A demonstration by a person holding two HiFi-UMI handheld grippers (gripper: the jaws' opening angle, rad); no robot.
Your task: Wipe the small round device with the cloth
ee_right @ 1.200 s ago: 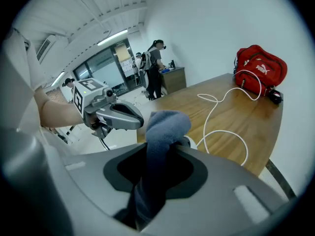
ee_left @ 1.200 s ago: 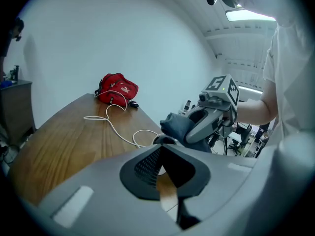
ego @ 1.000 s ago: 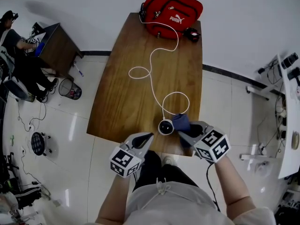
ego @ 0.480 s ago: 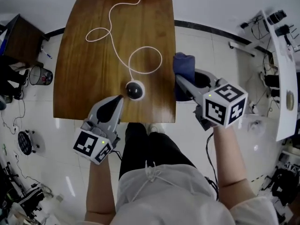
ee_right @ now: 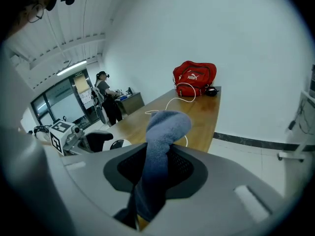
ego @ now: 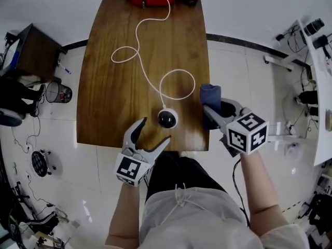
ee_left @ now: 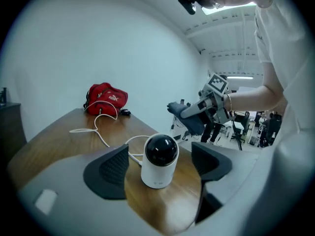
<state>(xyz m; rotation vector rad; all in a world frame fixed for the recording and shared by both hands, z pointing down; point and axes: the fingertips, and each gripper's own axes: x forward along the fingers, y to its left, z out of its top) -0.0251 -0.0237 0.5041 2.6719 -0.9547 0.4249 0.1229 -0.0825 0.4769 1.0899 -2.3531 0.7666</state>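
Left tongs (ego: 153, 130) just opened facing one device (ego: 167, 119); right (ee_right: 156, 166) clamp cloth (ego: 210, 95).

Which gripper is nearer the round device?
Left. The left gripper, jaws just opened, frames the device without touching; the right gripper, shut on the cloth, hangs off the table to its right.

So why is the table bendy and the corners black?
Head view: the wide lens bows the edges of the table. Left gripper view and right gripper view: fisheye lenses leave black rounded corners; a ceiling light glares in the left.
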